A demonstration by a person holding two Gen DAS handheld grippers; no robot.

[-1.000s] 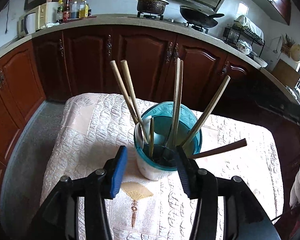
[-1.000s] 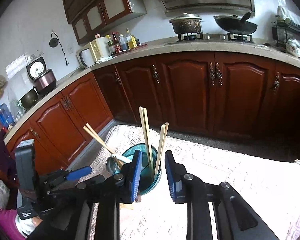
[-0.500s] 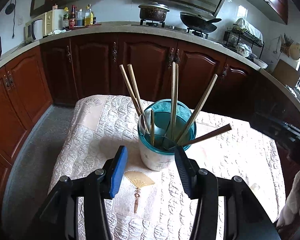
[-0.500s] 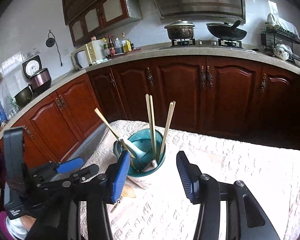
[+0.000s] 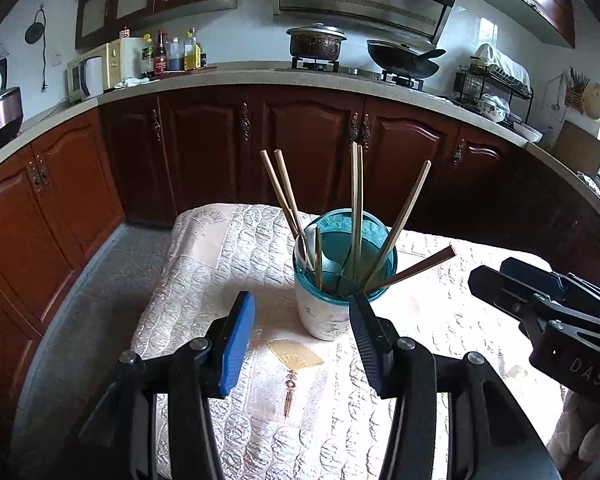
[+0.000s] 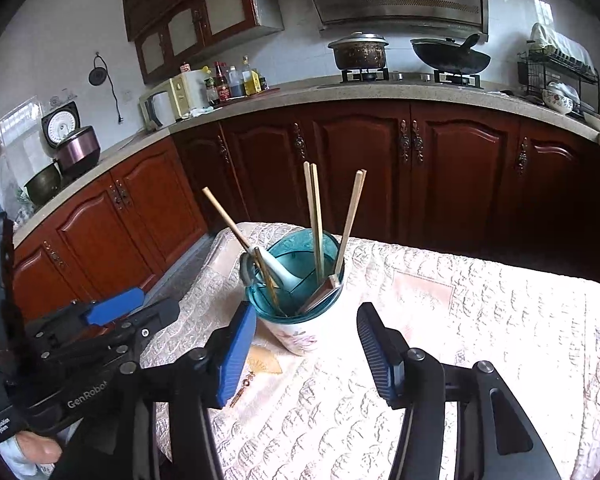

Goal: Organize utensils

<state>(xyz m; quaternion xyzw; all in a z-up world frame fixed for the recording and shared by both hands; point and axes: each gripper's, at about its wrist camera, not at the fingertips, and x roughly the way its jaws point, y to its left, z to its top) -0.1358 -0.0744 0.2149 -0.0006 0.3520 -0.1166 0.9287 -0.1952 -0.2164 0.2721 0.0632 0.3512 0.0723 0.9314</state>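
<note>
Centrally we see a utensil holder on the quilted tablecloth; cherry cabinets behind; left gripper open, empty; right gripper opening, empty.

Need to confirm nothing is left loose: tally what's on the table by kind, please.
Utensil holder: 1
White spoon: 1
Dark chopstick: 1
Pale chopsticks: at least 6; overlaps may hide more
Total: at least 9, all utensils in the holder

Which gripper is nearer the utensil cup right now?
Hard to call. The left gripper and the right gripper, jaws opening, both sit just short of the utensil cup, neither touching it.
</note>
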